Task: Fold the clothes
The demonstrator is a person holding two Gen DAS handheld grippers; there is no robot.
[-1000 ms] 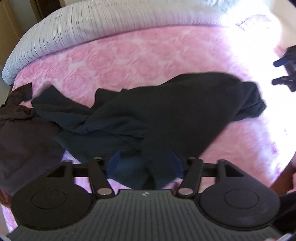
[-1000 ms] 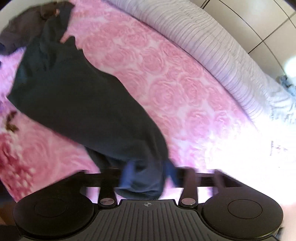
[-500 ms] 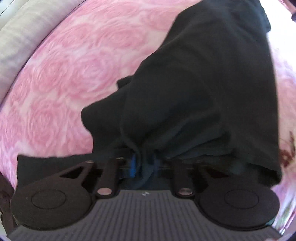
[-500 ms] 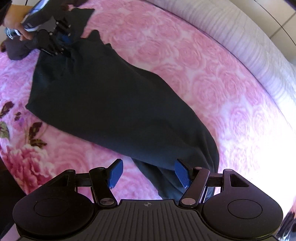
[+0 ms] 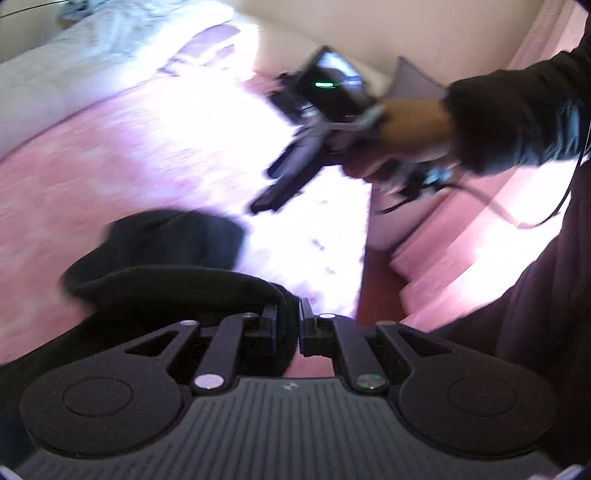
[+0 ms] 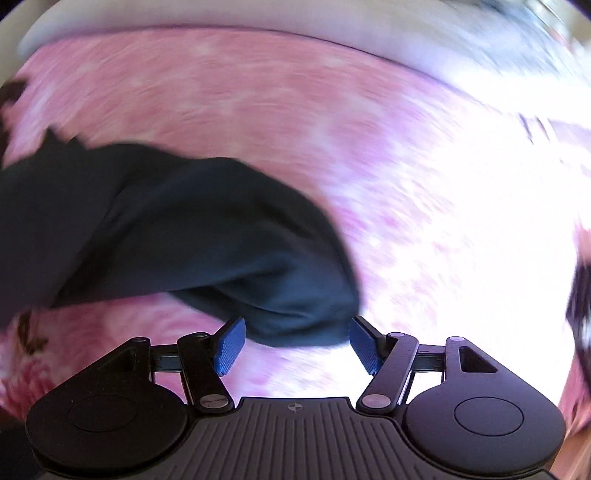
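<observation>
A dark navy garment (image 6: 184,229) lies stretched across the pink rose bedspread (image 6: 258,92). My left gripper (image 5: 288,325) has a fold of the garment (image 5: 166,240) between its jaws; they are closing and the pads press on the cloth. My right gripper (image 6: 295,343) stands open, its blue pads (image 6: 229,343) on either side of the garment's near end without touching it. In the blurred left wrist view a hand (image 5: 406,129) holds the right gripper (image 5: 269,188) above the bed, beyond the garment.
Pale striped bedding (image 6: 221,14) runs along the far side of the bed. A second dark garment (image 6: 7,96) shows at the left edge. The bed's edge and wooden frame (image 5: 373,288) sit to the right, by the person's dark sleeve (image 5: 517,110).
My left gripper closed on the garment's fabric and swung up toward the right hand. My right gripper, with cloth between its fingers a second ago, now stands open; its view has rolled.
</observation>
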